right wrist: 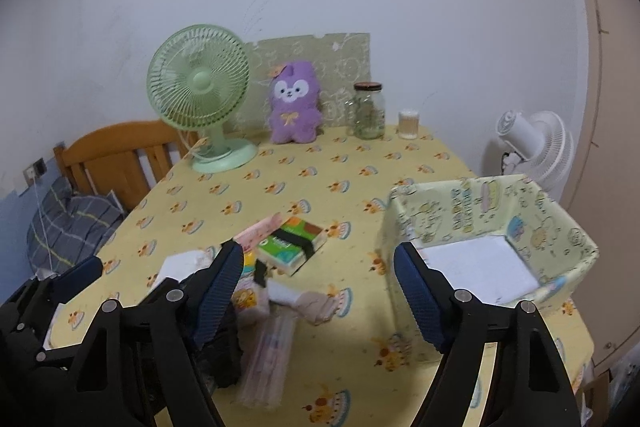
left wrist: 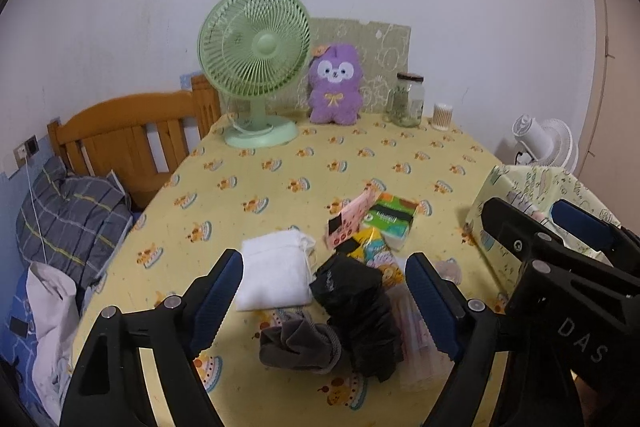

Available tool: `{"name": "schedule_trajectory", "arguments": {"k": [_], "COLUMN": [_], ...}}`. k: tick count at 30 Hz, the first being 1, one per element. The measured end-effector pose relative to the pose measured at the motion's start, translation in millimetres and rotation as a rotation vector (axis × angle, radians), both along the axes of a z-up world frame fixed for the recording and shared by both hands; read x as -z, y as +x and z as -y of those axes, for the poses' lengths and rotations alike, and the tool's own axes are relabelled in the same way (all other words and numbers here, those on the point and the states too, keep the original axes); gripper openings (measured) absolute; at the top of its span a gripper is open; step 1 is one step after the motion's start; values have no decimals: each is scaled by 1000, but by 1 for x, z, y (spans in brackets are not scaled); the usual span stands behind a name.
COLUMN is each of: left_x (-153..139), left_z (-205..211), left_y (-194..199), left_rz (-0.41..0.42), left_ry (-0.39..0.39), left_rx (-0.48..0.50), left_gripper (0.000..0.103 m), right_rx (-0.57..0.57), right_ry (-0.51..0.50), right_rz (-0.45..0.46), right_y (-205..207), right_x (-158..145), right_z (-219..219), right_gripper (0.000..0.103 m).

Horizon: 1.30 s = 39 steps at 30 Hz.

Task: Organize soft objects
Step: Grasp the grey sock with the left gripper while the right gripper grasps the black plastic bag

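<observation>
Two grippers over tbl: left gripper (left wrist: 322,285) jaws spread, nothing pinched, above white cloth (left wrist: 276,277) & black cloth (left wrist: 358,311) near front edge. Right gripper (right wrist: 318,275) jaws spread, empty, w/ bare yellow tablecloth (right wrist: 320,187) ahead. Lined box (right wrist: 486,227) at right edge.

At the far edge of your table (right wrist: 360,187), under its yellow cartoon-print cloth, the green desk fan (left wrist: 256,67) stands far left. Just right of it, a purple plush toy (left wrist: 335,85) sits upright against a patterned olive board (left wrist: 380,51) leaning on the wall. Further right you have a glass jar (left wrist: 409,99) with a dark lid, then a small cotton-swab tub (left wrist: 442,115). Off the table: a wooden headboard (left wrist: 132,135) and grey plaid pillow (left wrist: 68,215) at left, a white fan (right wrist: 536,147) at right.
</observation>
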<state>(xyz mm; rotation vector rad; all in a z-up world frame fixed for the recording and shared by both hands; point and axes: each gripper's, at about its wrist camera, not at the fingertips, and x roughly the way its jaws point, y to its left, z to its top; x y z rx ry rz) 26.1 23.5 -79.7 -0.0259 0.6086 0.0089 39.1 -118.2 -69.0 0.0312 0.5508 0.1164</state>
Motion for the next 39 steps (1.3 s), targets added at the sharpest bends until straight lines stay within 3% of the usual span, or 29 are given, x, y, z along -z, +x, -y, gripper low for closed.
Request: {"name": "schedule_trajectory", "arguments": {"k": [19,28,31,36,39], "left_x": [49,63,67,69,70], "left_z": [-9,-14,-16,-19,-20], "left_y": [8,10,11,12,13], "left_rz": [-120,-149,-160,-153,-151], "left_ry": [-9,-14,-21,-37,-43], "left_rx": [-10,-8,0,13,23], "left_gripper": [80,76,69,65,63], "right_rx": [-52,-101,-117,-153,-164], "right_ry": [1,-41,-49,-65,-46], "right_rz": [-135,-135,-145,-188,-207], "right_y": [16,15,16,18,19], "right_x": [50,57,62,71,75], "right_z": [-23,-46,-52,-63,-64], "right_gripper": [75,75,74,54,49]}}
